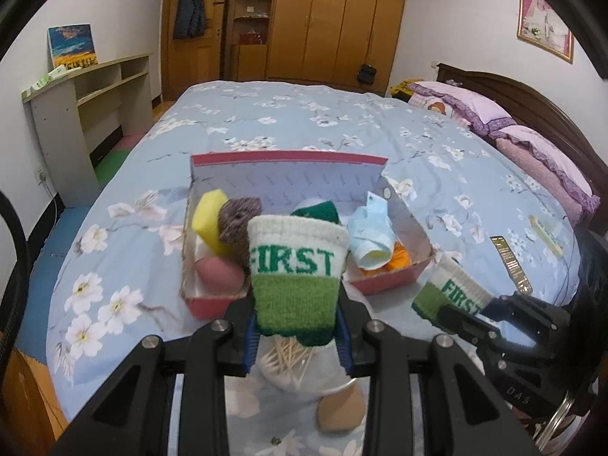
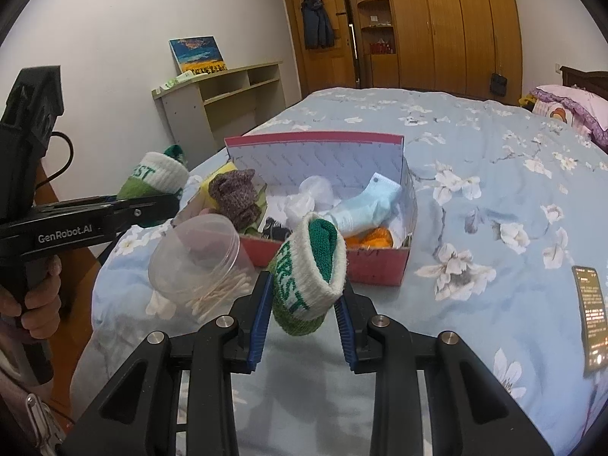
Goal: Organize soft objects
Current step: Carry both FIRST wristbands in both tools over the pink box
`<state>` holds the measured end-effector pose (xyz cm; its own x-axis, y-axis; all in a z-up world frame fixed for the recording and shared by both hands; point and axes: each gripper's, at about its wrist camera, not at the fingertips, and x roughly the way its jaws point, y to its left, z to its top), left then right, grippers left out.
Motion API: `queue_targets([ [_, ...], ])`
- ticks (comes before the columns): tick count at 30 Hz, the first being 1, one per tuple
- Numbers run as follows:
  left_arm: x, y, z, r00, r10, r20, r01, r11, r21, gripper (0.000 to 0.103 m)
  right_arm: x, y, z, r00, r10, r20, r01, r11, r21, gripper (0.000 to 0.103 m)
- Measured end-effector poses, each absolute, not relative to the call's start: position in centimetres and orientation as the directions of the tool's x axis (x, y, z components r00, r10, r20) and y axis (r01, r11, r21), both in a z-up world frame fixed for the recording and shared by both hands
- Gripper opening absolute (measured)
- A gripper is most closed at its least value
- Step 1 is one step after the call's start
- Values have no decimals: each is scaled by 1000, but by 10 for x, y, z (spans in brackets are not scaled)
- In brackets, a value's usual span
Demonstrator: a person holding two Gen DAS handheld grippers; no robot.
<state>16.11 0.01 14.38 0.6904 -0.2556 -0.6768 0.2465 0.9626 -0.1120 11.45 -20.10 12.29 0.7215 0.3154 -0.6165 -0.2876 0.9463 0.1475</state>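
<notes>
My left gripper (image 1: pixel 298 336) is shut on a green and white knitted "FIRST" cuff (image 1: pixel 296 269) and holds it upright in front of the red shoebox (image 1: pixel 212 304). My right gripper (image 2: pixel 304 319) is shut on a matching "FIRST" cuff (image 2: pixel 309 281), tilted, just before the box's front wall (image 2: pixel 380 262). Each gripper shows in the other view: the right one (image 1: pixel 471 313), the left one (image 2: pixel 152 205). In the box lie a yellow sponge (image 1: pixel 209 216), a brown knit piece (image 1: pixel 239 224), a pink ball (image 1: pixel 220 275), a light blue sock (image 2: pixel 364 205) and something orange (image 2: pixel 374 237).
A clear plastic tub of cotton swabs (image 2: pixel 201 262) lies on the floral bedspread (image 2: pixel 494 174) left of the right gripper. A phone (image 2: pixel 591 319) lies at the right. Pillows (image 1: pixel 532 152) line the headboard. A shelf unit (image 1: pixel 91 114) and wardrobes (image 1: pixel 334 22) stand beyond.
</notes>
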Motion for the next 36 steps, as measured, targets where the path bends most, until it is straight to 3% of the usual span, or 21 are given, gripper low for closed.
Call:
queue_targets([
  [24,236,-34,129,656,-236,-717,273,960,-66,33,157,-211,125,740,303,-600,-272,951,144,33],
  [36,267,-33,99,587,-213,-781,257,964,-70,34,173,-214,122,743,296,-600,-259,954,149,33],
])
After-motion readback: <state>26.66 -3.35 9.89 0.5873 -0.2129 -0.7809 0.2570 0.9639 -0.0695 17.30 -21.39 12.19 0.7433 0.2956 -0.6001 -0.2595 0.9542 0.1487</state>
